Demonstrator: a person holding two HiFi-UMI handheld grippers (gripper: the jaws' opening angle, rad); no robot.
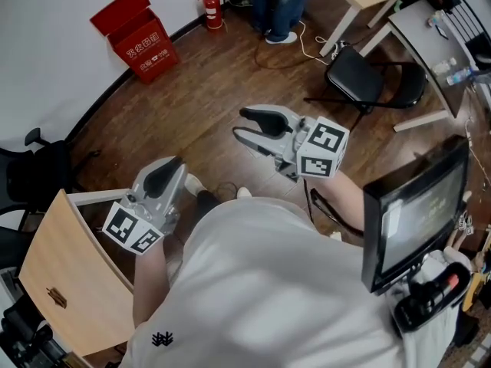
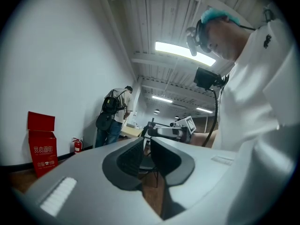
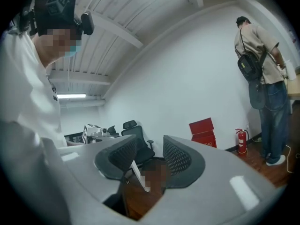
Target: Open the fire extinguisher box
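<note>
Holding both empty grippers above the floor (image 1: 215, 90), well apart from the fire extinguisher box (image 1: 146, 44).
The red box stands at the floor's far edge, lid (image 1: 119, 10) raised; left gripper (image 1: 170, 169) jaws are slightly apart, right gripper (image 1: 242, 123) jaws wide apart.

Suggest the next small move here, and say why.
Probably step toward the red box against the wall. The left gripper and right gripper are both held close to the body, jaws apart and empty, well short of the box. Its lid looks already raised, so moving closer would let that be confirmed.
</note>
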